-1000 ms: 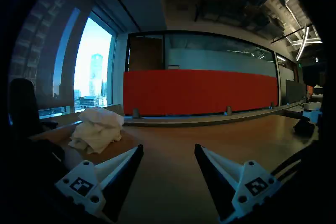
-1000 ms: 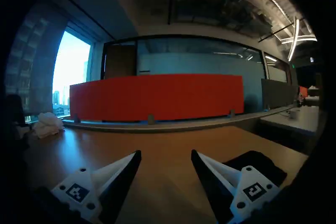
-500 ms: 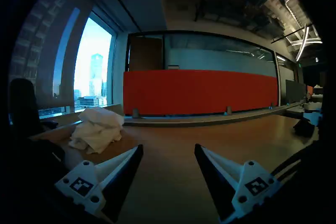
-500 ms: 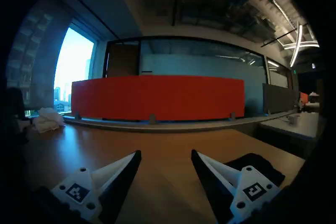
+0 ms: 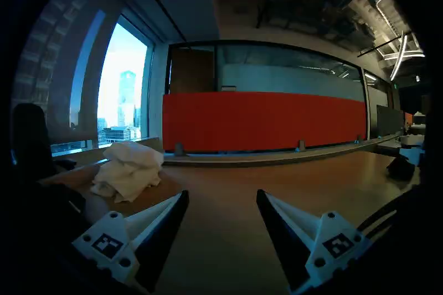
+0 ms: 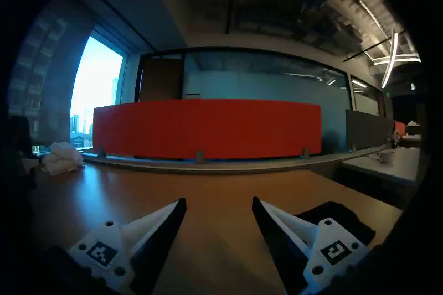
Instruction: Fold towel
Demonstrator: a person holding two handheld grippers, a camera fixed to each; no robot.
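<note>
Wooden table (image 5: 232, 228) with crumpled white towel (image 5: 128, 170), black cloth (image 6: 332, 218).

Crumpled cloth towel (image 5: 128, 170), smooth glossy wooden table (image 5: 232, 184)

Towel (image 5: 128, 170): off-white, plain, no print.
Table (image 5: 232, 228): warm orange-brown, smooth, faint sheen.
Partition (image 5: 260, 120): solid bright red, no pattern.
Left gripper (image 5: 221, 192): white outer shells, black inner faces, a black-and-white square marker on each side.
Right gripper (image 6: 219, 200): same white and black, same kind of markers.
Flat object (image 6: 338, 217) on the table beside the right gripper: matte black.
Window (image 5: 124, 96): pale blue-white glare.
Chair (image 5: 27, 140): black.
</note>
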